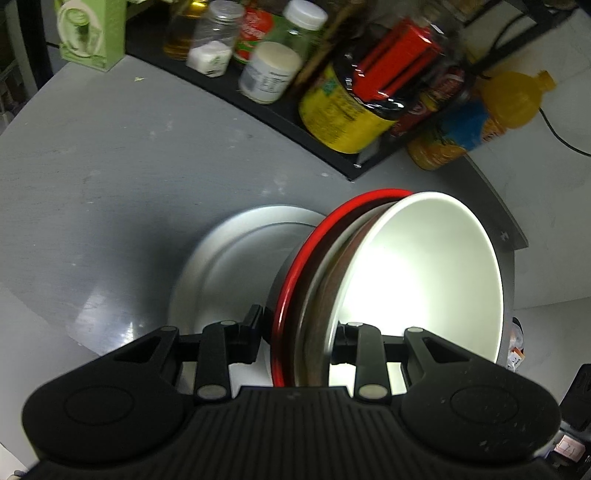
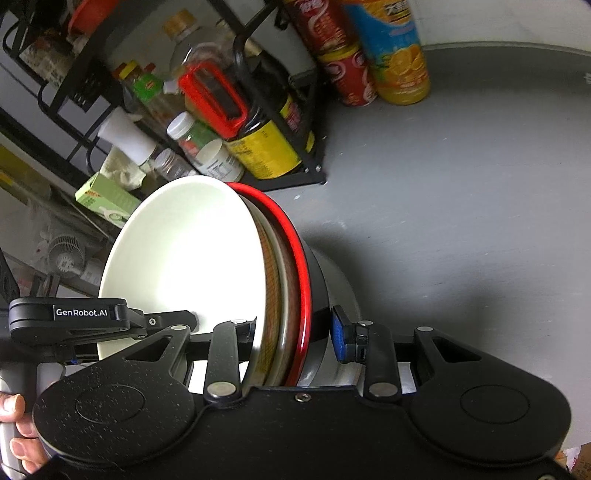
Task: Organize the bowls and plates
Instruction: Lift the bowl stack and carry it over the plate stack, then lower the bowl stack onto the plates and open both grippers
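Observation:
A stack of nested bowls hangs over the grey table [image 1: 110,166], held from two sides. The white bowl [image 1: 424,280] sits innermost, inside a brown-patterned bowl [image 1: 317,325] and a black bowl with a red rim [image 1: 306,251]. My left gripper [image 1: 299,332] is shut on the stacked rims at one side. My right gripper [image 2: 291,332] is shut on the rims [image 2: 301,280] at the opposite side, its blue pad [image 2: 341,338] on the outside. The left gripper's finger [image 2: 177,317] shows inside the white bowl [image 2: 184,251]. A silver plate [image 1: 236,266] lies on the table under the stack.
A black rack [image 1: 258,110] along the back holds jars and bottles, among them a yellow-labelled dark bottle [image 1: 343,114] with a red handle. An orange juice bottle [image 2: 399,62] and red cans [image 2: 343,74] stand beside it. A green box [image 1: 92,33] sits far left. A hand [image 2: 14,424] grips the handle.

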